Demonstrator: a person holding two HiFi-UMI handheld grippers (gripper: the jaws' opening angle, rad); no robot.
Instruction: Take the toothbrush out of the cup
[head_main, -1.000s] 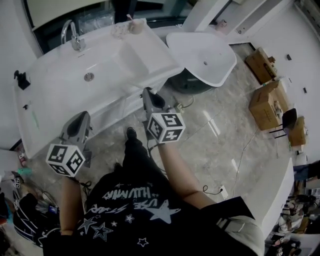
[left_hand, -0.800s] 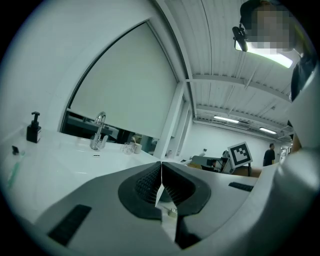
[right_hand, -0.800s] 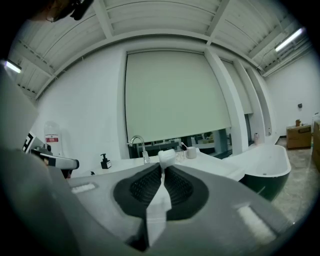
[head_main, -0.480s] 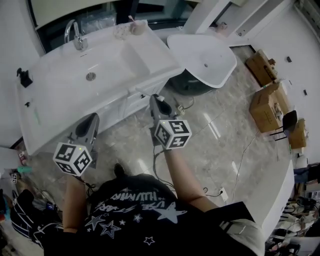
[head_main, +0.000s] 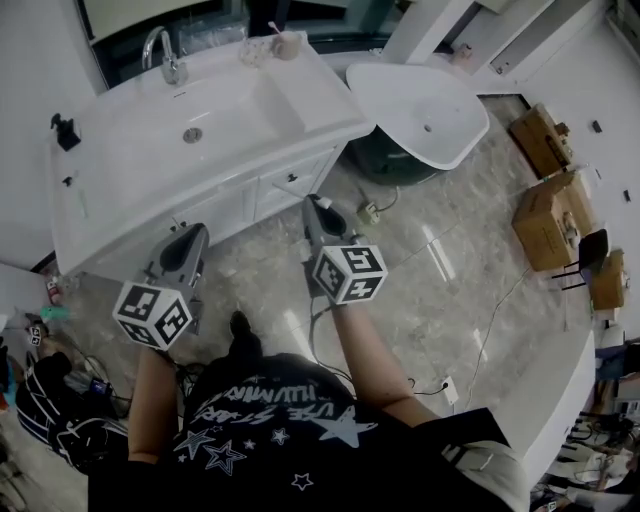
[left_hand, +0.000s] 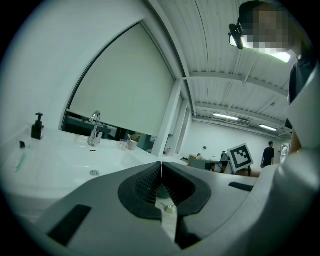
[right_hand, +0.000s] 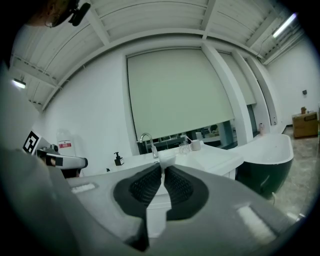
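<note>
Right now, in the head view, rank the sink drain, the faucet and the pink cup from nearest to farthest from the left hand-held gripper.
1. Sink drain, straight ahead of the left hand-held gripper.
2. Faucet, farther back, slightly left.
3. Pink cup, far back, off to the right.

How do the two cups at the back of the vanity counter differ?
The clear glass is see-through, with nothing sticking out; the pink cup is opaque and holds the toothbrush. The glass stands nearer the faucet than the cup does. Both stand upright, side by side.
</note>
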